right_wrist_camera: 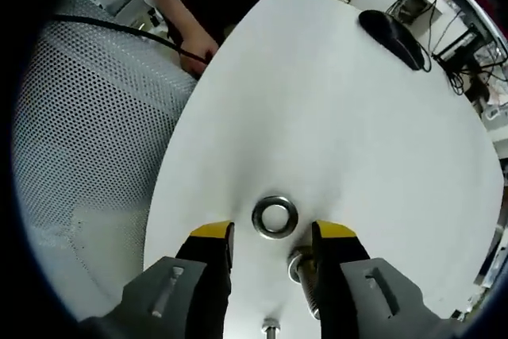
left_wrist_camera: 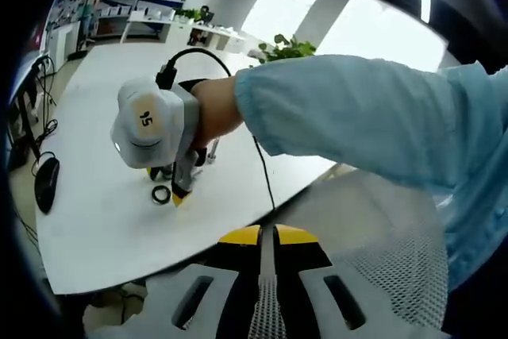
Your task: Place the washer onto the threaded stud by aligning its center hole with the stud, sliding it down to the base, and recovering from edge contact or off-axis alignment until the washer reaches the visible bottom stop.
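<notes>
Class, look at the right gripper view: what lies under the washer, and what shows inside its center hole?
The washer lies flat on the white table. Bare table shows through its hole. The table beneath the ring itself is covered. The threaded stud stands apart beside it, by the open right gripper.

Left gripper view: from off the table edge, farther back. Right gripper view: close above. Shared: white round-edged tabletop (left_wrist_camera: 103, 196) (right_wrist_camera: 333, 101), metal ring washer (left_wrist_camera: 161, 194) (right_wrist_camera: 275, 217).

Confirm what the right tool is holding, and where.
Nothing. The right tool is open; the washer lies flat on the table between its tips, ungripped. The stud sits beside one jaw, unclamped.
</notes>
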